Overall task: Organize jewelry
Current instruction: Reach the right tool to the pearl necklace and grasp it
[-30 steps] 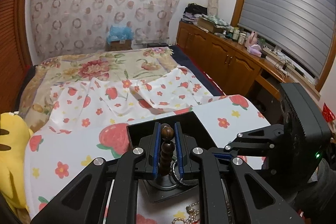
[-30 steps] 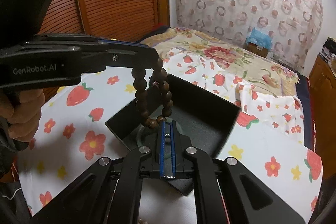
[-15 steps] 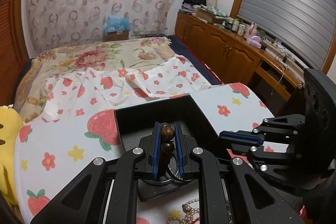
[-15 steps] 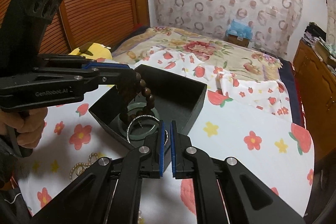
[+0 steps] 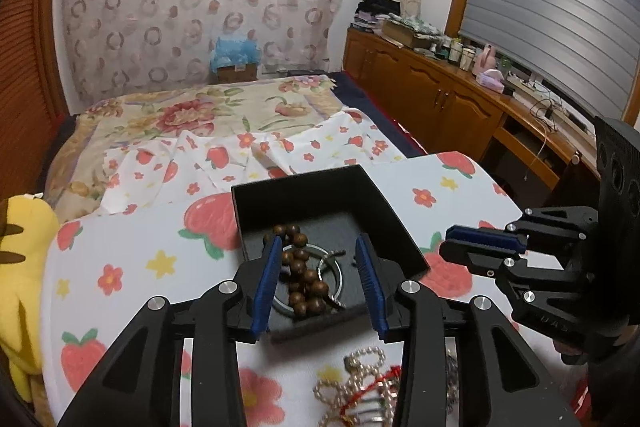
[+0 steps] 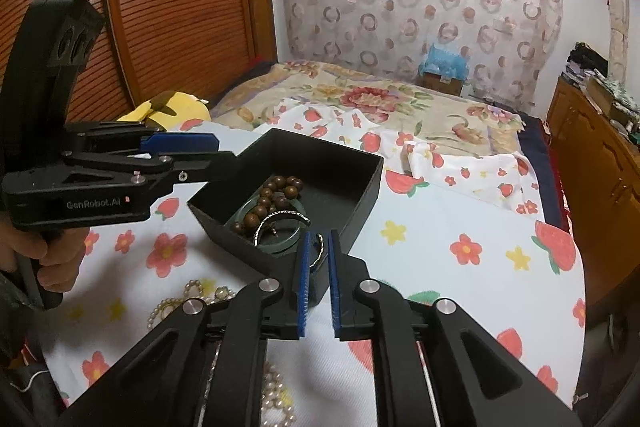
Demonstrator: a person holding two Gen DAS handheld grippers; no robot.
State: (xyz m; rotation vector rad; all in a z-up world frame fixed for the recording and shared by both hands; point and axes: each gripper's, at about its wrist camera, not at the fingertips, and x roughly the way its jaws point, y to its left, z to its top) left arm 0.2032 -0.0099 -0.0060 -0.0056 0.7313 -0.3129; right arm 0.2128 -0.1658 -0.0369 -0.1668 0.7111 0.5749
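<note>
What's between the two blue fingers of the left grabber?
In the left wrist view, wooden beads lie in the black box between the open left gripper's fingers.

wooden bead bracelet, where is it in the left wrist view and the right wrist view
Left wrist view: the wooden bead bracelet lies low centre, in the black box, between the open left gripper jaws.
Right wrist view: the bracelet sits left of centre, in the same box.
Shared landmark: the green bangle under it.

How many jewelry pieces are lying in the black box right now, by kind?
Wooden bead bracelet: 1
Green jade bangle: 1
Silver bangle: 1
Total in the black box: 3
</note>
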